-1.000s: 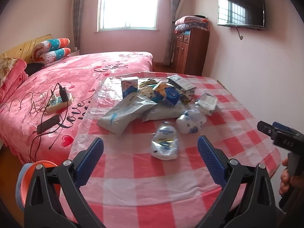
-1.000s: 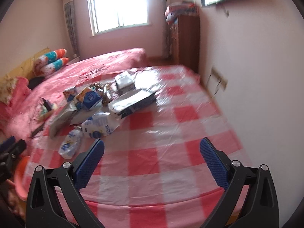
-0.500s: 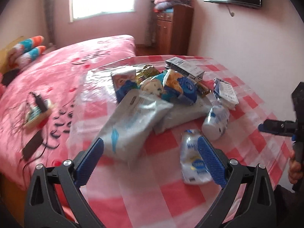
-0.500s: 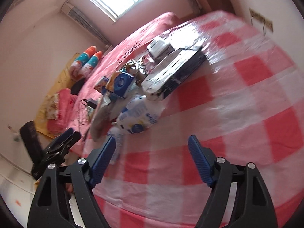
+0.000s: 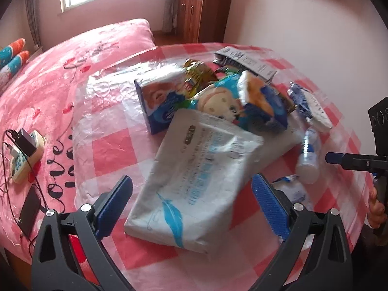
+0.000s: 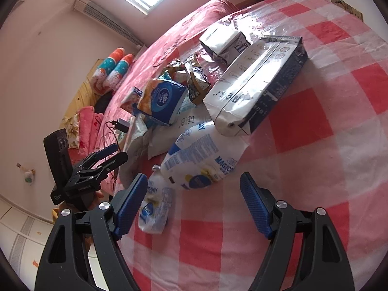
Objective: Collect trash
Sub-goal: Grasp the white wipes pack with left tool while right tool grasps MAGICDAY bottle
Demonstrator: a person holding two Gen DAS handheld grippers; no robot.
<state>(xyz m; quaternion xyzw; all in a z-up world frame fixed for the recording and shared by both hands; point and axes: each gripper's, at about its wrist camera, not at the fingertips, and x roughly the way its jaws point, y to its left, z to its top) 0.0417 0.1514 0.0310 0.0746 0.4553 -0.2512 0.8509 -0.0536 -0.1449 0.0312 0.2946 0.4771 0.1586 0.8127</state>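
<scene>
A heap of trash lies on a red-and-white checked table. My left gripper is open, its jaws on either side of a large white plastic bag with blue print. Behind it are a blue tissue pack, snack wrappers and a white bottle. My right gripper is open and empty, close above a crumpled white and blue wrapper; a smaller wrapper lies by its left finger. A long white and navy box lies beyond.
A pink bed lies left of the table with a power strip and charger and cables. A wooden cabinet stands at the back wall. The left gripper shows in the right wrist view. The table edge is near at front.
Both grippers have moved in toward the heap. The left has come low over the white bag. The right has tilted and come close to the crumpled wrappers. Both remain open.
</scene>
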